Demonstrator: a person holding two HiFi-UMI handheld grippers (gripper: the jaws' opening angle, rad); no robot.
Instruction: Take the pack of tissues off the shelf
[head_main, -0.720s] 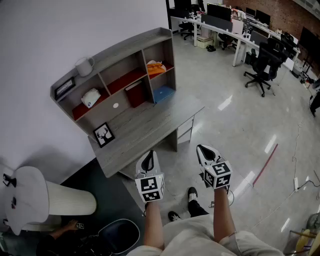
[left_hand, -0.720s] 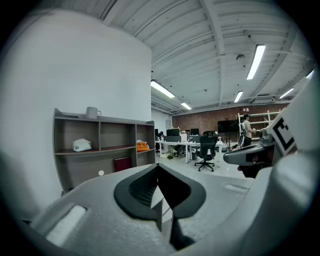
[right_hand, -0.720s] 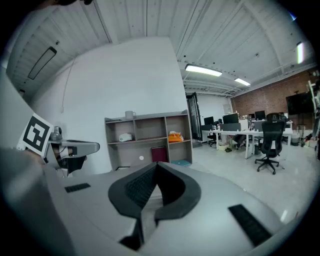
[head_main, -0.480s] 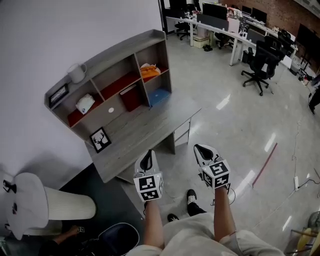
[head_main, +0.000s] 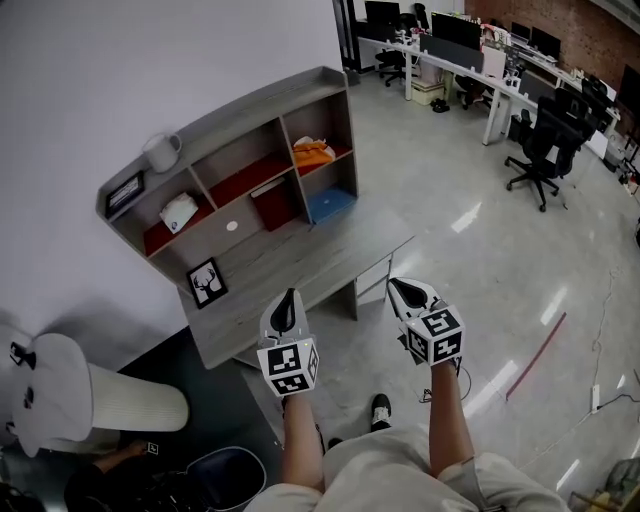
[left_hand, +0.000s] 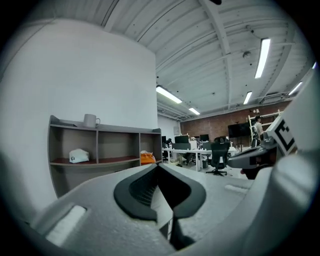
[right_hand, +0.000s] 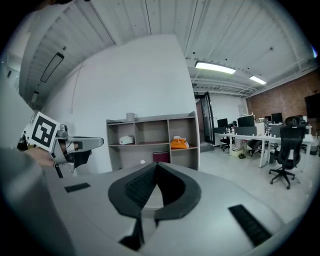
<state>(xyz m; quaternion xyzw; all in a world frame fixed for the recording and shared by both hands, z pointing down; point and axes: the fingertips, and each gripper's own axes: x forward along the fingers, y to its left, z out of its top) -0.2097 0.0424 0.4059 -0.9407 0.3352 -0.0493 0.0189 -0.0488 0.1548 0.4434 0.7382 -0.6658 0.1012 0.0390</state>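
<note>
The pack of tissues (head_main: 180, 211) is a white bundle on the red-lined shelf, in the left compartment of the grey hutch (head_main: 240, 115) on the desk (head_main: 320, 255). It also shows as a white pack (left_hand: 79, 156) in the left gripper view and a small white pack (right_hand: 126, 140) in the right gripper view. My left gripper (head_main: 288, 310) and right gripper (head_main: 408, 293) hang side by side at the desk's near edge, well short of the shelf. Both are shut with nothing in them.
A white mug (head_main: 160, 152) and a framed picture (head_main: 125, 193) stand on top of the hutch. An orange bundle (head_main: 314, 153), a red box (head_main: 272, 200) and a blue item (head_main: 328, 203) fill other compartments. A deer picture (head_main: 206, 282) stands on the desk, a white chair (head_main: 60, 400) at left.
The head view has swung slightly, so the desk sits a little further right. Both grippers stay shut in front of the desk; the left one has sunk a little.
</note>
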